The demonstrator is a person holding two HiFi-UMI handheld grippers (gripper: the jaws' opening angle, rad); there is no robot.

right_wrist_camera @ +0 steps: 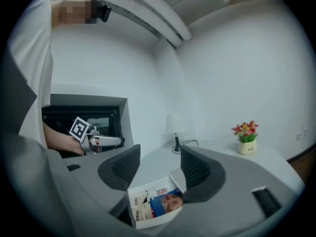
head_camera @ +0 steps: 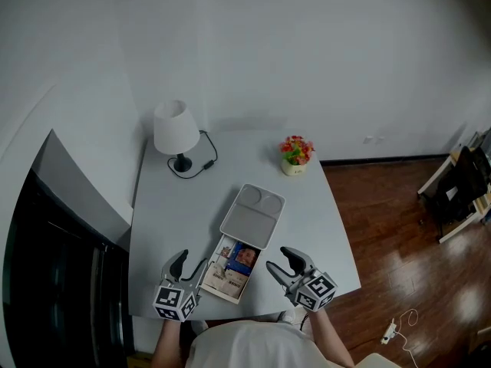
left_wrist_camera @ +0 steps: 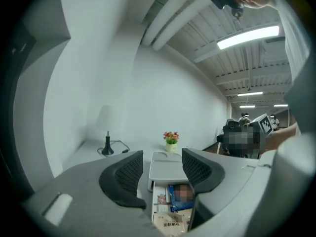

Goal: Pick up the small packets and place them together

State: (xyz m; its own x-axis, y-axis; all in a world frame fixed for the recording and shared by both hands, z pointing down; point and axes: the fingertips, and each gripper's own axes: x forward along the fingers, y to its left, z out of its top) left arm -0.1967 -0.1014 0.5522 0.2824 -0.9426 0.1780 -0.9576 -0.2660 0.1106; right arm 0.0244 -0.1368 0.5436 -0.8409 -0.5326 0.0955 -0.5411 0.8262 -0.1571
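My left tool [head_camera: 189, 265] and right tool [head_camera: 281, 261] both stand spread, nothing between their jaws, flanking the open box [head_camera: 253, 219] of small packets [head_camera: 234, 268] on the desk [head_camera: 169, 205].

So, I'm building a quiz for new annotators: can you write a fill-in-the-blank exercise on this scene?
1. The packets lie in an open white ____.
2. In the head view the table lamp stands at the far ____ corner of the table.
3. The left gripper and the right gripper each hold ____.
Missing: box; left; nothing.
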